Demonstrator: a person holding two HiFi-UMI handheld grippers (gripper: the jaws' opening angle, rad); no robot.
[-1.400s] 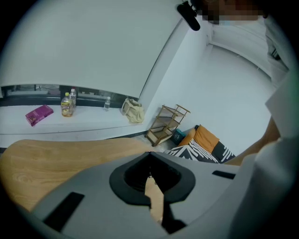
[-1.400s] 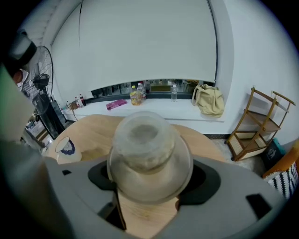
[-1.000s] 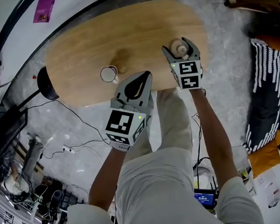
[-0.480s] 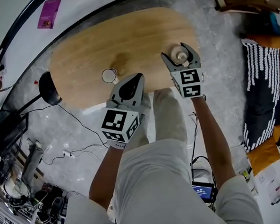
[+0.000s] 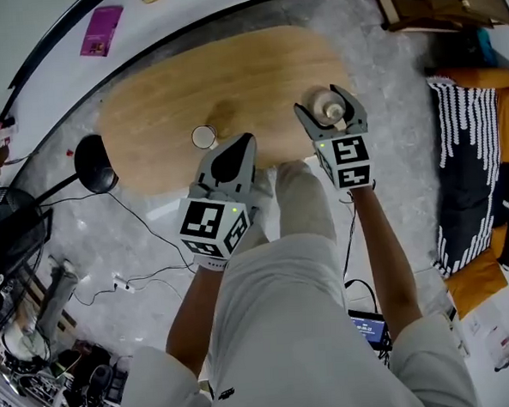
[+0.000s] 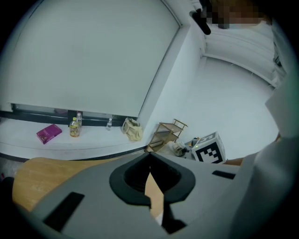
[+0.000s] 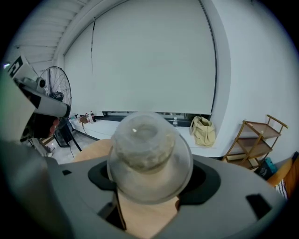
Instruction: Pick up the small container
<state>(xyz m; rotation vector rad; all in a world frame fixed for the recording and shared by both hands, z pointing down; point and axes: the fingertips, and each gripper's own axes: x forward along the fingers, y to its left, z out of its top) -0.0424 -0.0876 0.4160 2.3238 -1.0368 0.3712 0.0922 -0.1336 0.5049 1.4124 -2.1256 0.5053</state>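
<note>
The small container point(image 5: 329, 108) is a translucent tub with a wide lid. My right gripper point(image 5: 330, 109) is shut on it, above the right end of the oval wooden table point(image 5: 162, 101). In the right gripper view the small container point(image 7: 145, 154) fills the space between the jaws, with the tabletop well below it. My left gripper point(image 5: 237, 149) hovers over the table's near edge. Its jaws are shut with nothing in them. In the left gripper view the left gripper point(image 6: 150, 155) has its tips touching.
A white cup point(image 5: 203, 137) stands on the table, just left of my left gripper. A black round base point(image 5: 93, 161) and cables lie on the floor at the left. A wooden rack point(image 5: 436, 2) and a striped cushion point(image 5: 471, 159) are at the right.
Both grippers have risen and the table looks farther below. The right gripper has carried the small container up with it. The jaws look unchanged.
</note>
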